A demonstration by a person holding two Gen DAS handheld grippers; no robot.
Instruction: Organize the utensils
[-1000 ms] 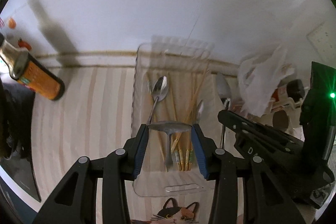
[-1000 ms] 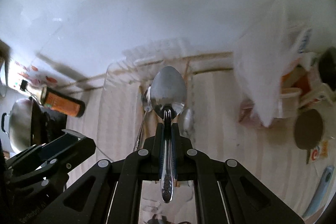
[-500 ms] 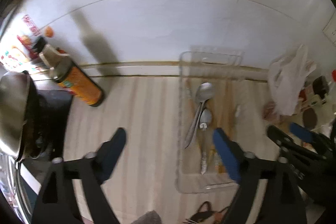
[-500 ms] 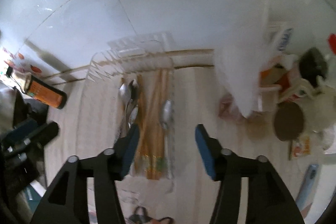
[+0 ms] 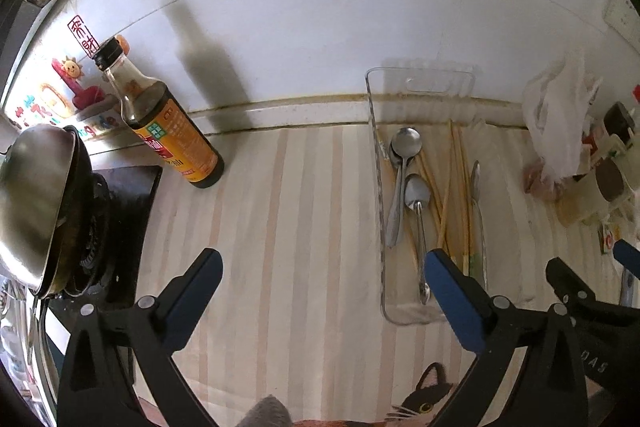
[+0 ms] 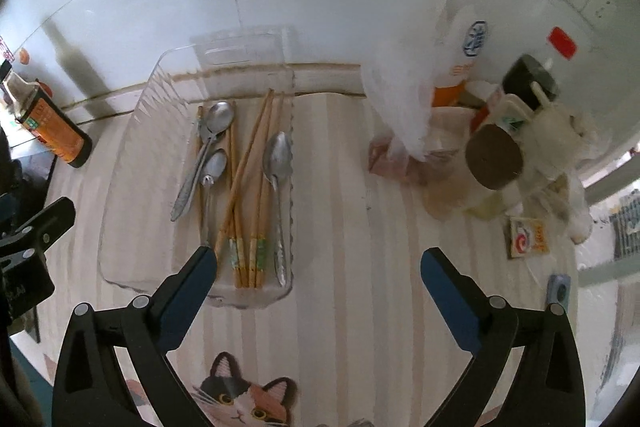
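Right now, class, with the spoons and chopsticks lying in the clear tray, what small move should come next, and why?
Probably draw both grippers back. The left gripper and right gripper are opening with nothing between them, and spoons and chopsticks already lie inside the clear tray.

You had bare striped cloth (image 5: 304,227) between the sauce bottle (image 5: 172,135) and the clear tray (image 6: 120,211), wide enough for a gripper to pass. On the left, the wok (image 5: 32,203) on the stove (image 5: 108,223) blocked that side. Right of the tray, another open strip ran up to the white bag (image 6: 404,99) and crowded jars (image 6: 496,159).
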